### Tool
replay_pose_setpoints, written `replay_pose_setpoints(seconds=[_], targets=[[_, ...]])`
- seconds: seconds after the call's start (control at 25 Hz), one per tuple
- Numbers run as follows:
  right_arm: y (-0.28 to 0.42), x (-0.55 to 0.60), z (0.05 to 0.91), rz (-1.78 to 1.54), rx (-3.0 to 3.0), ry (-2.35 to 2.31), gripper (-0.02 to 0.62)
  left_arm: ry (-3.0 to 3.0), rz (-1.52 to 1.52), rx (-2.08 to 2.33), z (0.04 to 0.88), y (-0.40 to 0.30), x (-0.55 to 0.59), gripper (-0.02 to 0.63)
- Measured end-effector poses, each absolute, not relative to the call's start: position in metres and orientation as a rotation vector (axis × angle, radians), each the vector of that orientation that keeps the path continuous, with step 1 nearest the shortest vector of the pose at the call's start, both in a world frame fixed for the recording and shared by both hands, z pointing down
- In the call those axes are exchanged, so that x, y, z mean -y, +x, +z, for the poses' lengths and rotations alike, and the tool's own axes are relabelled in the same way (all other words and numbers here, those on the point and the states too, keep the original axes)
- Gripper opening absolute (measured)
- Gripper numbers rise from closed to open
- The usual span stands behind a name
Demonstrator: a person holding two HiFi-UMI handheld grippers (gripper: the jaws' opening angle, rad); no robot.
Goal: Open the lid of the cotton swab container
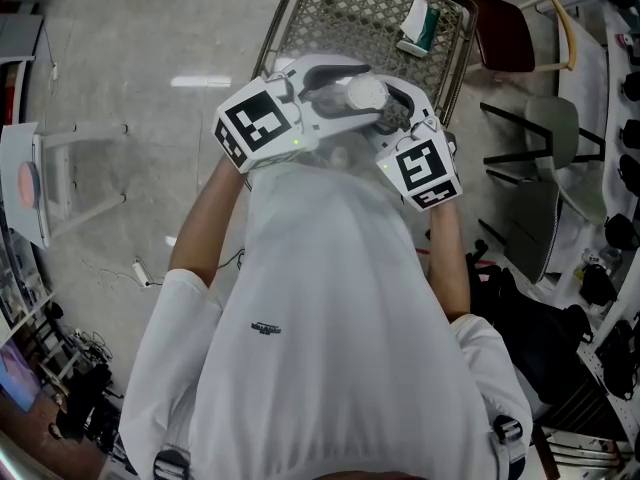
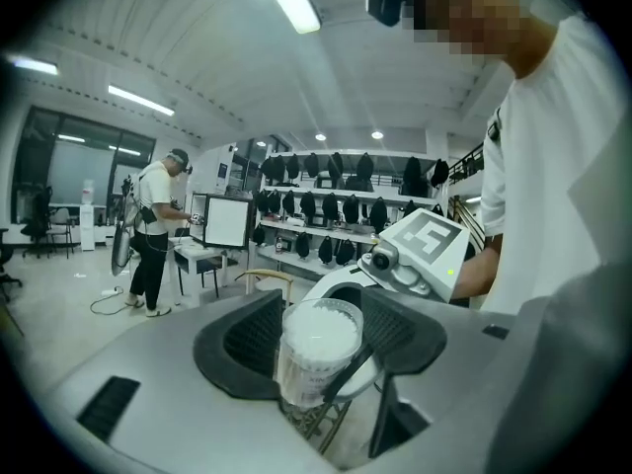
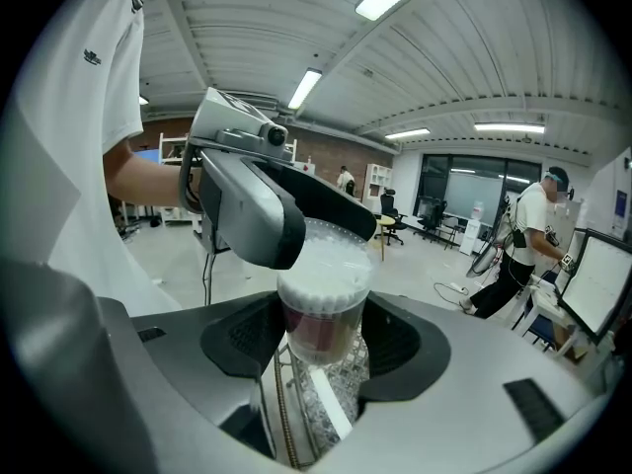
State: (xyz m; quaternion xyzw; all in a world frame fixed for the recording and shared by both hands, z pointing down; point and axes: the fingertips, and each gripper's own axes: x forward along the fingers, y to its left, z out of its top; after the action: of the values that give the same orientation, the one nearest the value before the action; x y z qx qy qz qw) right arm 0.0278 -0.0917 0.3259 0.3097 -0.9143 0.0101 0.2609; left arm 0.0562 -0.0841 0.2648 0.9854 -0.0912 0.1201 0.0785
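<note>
The cotton swab container [image 1: 365, 93], a clear round tub packed with white swabs, is held in the air before the person's chest, above a wire cart. My left gripper [image 1: 335, 93] comes from the left and closes on its lidded top end [image 2: 318, 339]. My right gripper [image 1: 390, 118] comes from the right, with the tub's body [image 3: 321, 314] upright between its pads. In the right gripper view the left gripper's fingers [image 3: 247, 205] wrap the clear lid. In the left gripper view the right gripper's marker cube [image 2: 425, 245] shows behind the tub. Whether the lid has lifted I cannot tell.
Below the grippers stands a wire mesh cart [image 1: 330, 8] holding a green and white packet [image 1: 417, 23]. Chairs [image 1: 510, 33] and cluttered shelving line the right side. Another person [image 2: 153, 230] stands at a desk farther off. Cables lie on the floor at the left [image 1: 140, 268].
</note>
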Motion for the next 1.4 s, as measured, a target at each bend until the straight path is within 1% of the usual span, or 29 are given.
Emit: replay_pose_setpoints(seconds=[0.16,0.36,0.48,0.72,0.96,1.4], targets=[[0.03,0.096,0.323,0.029,2.479,0.849,0.233,2.982,0.373,0.304,0.26,0.061,0.087,0.249],[0.034,0.101,0.321,0.025,2.47,0.871,0.233,3.008,0.3,0.347,0.246,0.063,0.094,0.246],[0.038,0.101,0.325,0.023,2.453,0.875,0.233,3.032,0.227,0.416,0.232,0.062,0.104,0.209],[0.029,0.092,0.33,0.023,2.467,0.833,0.233,3.065,0.184,0.467,0.22,0.068,0.119,0.202],[0.017,0.08,0.327,-0.003,2.509,0.757,0.235,3.091,0.207,0.548,0.217,0.073,0.135,0.167],[0.015,0.077,0.323,0.069,2.561,0.77,0.235,3.064,0.174,0.656,0.216,0.063,0.143,0.176]])
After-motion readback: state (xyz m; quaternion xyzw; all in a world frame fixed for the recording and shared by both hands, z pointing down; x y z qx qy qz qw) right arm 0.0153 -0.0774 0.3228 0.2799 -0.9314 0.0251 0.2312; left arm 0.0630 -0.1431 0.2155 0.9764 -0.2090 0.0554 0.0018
